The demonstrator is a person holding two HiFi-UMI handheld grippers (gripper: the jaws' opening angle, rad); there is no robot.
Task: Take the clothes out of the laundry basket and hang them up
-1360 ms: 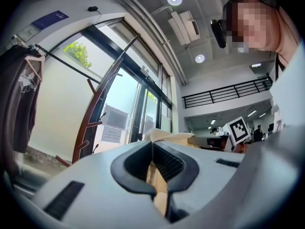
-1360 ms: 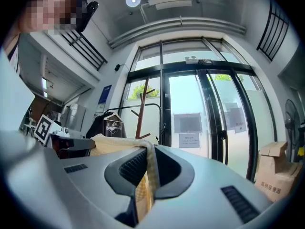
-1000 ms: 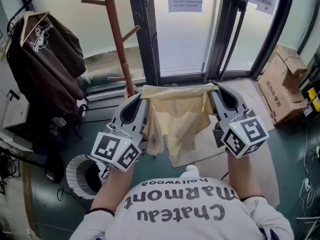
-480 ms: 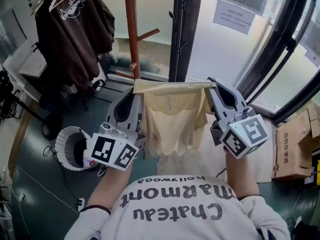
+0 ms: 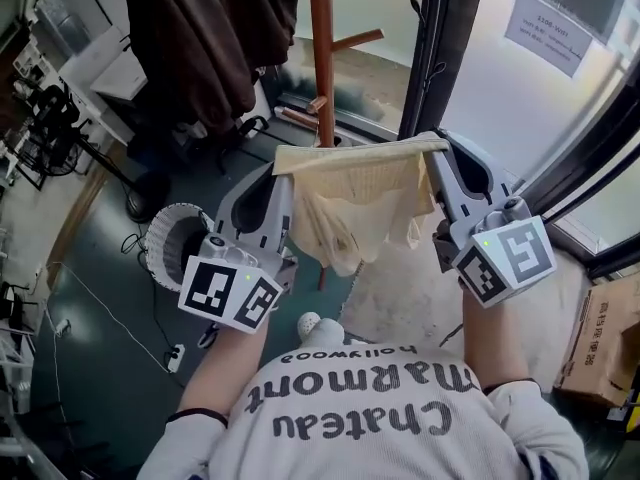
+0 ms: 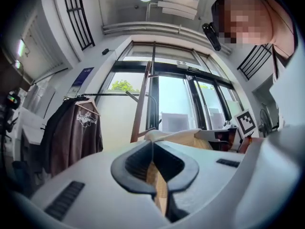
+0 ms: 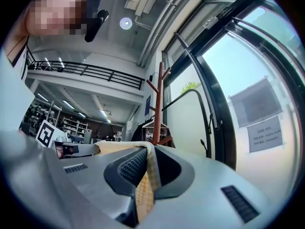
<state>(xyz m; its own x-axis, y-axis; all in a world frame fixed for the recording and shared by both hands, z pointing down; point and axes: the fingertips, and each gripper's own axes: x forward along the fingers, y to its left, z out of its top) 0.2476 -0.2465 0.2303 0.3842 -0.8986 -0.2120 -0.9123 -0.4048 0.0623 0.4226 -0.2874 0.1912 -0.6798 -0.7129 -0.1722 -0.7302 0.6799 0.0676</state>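
Head view: left gripper and right gripper hold a pale yellow waffle-weave garment at picture centre. Its top edge is stretched flat between them and the rest hangs down in folds. Left gripper view shows the fingers closed tight on a corner of the cloth, yellow fabric pinched between the pads. Right gripper view shows the same, fingers clamped on the other corner with a strip of cloth running down between them. Each gripper carries a cube with black-and-white square markers.

White woven laundry basket on the dark floor at 9 o'clock, well apart from the garment. Red-brown wooden coat stand at 12 o'clock, behind the cloth. Dark brown hoodie hangs at 11 o'clock, white chest print unreadable. White paper notice on the glass at 1 o'clock, print too small to read. Brown cardboard box at 4 o'clock. Person's grey-white shirt at 6 o'clock reads "Chateau Marmont" with a smaller "Hollywood", seen upside down.
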